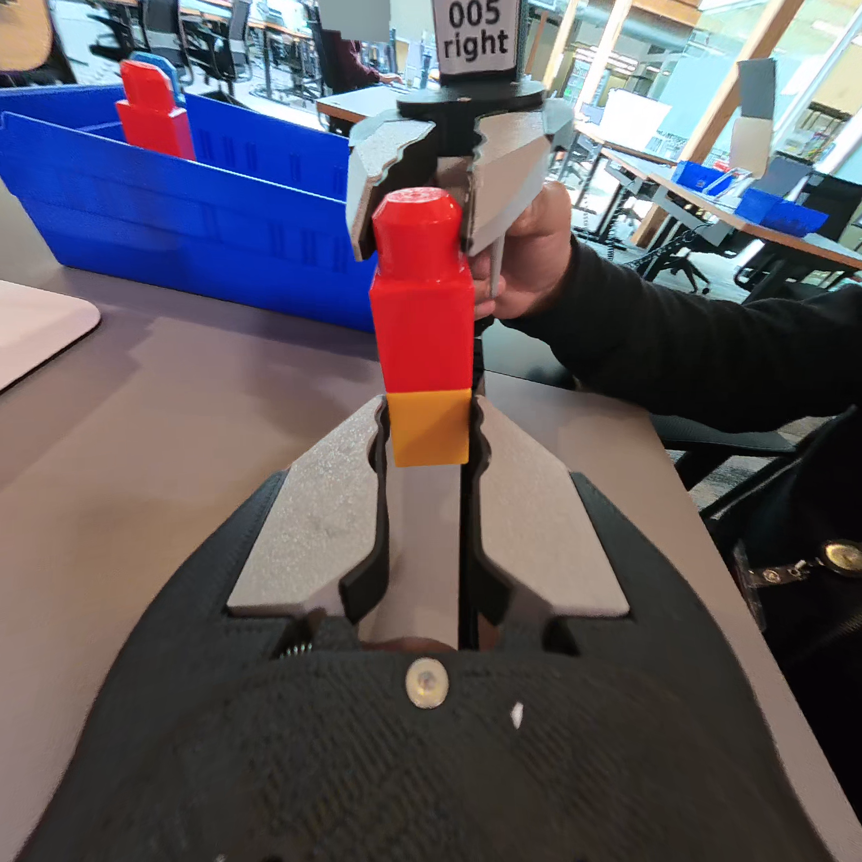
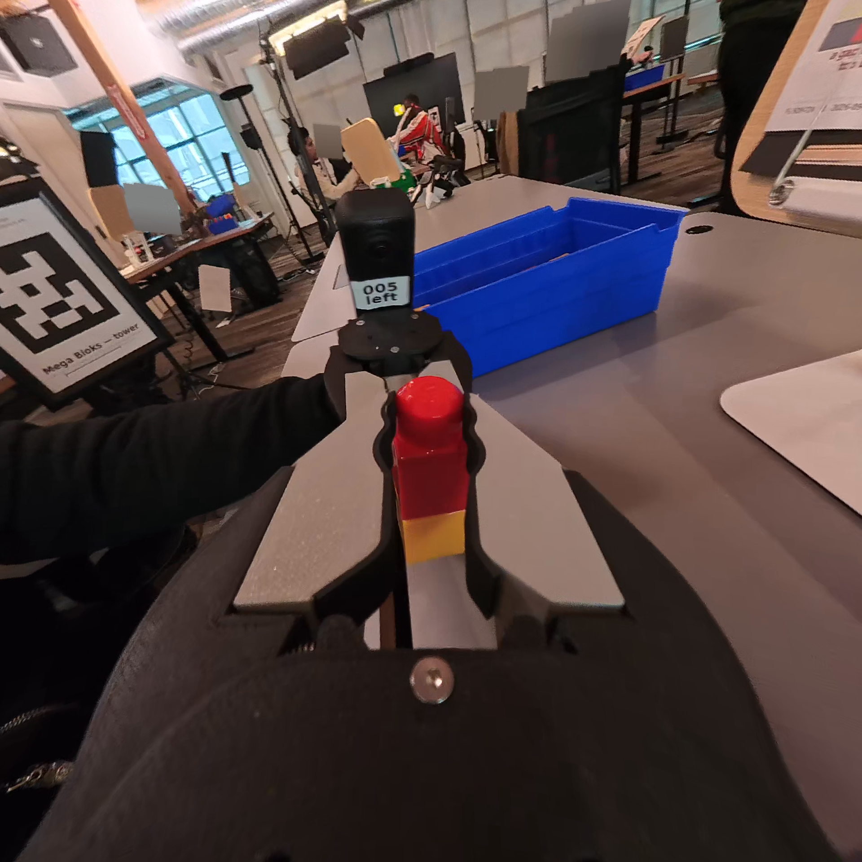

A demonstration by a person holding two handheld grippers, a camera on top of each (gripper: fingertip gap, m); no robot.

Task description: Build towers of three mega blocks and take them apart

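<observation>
The glossy red plastic mega block [image 1: 424, 322] sits pressed onto the yellow plastic block [image 1: 429, 427], held off the grey desk [image 1: 186, 396]. The left gripper [image 1: 429, 429] fingers clamp the yellow one; the right gripper [image 2: 431, 471] fingers pinch the red, likely to brace the pair for joining or splitting. Behind it stands the blue plastic bin [image 1: 186, 224].

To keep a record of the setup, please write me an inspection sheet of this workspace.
Surface: grey table.
Job's things: red block stacked on yellow block; second red block stands in the blue bin.
Clutter: pale mat at the table edge.
Grippers: left gripper shut on the yellow block; right gripper shut on the red block.
Cables: nothing seen on the table.
Surroundings: office desks, framed sign.
</observation>
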